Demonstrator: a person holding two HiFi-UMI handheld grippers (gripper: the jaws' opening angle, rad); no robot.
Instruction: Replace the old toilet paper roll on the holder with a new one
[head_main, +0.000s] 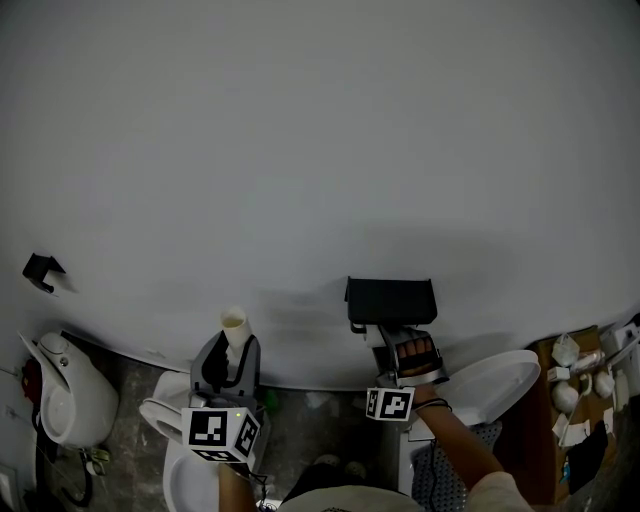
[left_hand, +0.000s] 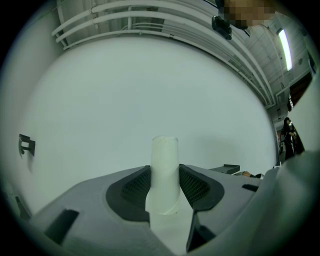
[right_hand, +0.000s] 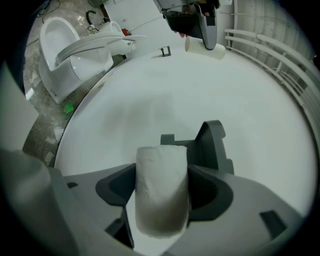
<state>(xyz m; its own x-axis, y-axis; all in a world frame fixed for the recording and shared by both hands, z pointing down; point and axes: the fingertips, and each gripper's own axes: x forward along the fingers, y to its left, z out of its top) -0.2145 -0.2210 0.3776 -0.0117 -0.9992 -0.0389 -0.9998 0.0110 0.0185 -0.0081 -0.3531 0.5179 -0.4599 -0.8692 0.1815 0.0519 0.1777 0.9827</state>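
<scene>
No readable text, brand, number or sign anywhere you look. Left marker cube and right marker cube: black-and-white square patterns only, no letters or digits. Small white items at far right of head view: possibly labelled, too small to read. Wall: blank in all three views.

The holder is half hidden behind the new roll — far-right white clutter is unreadably small.
</scene>
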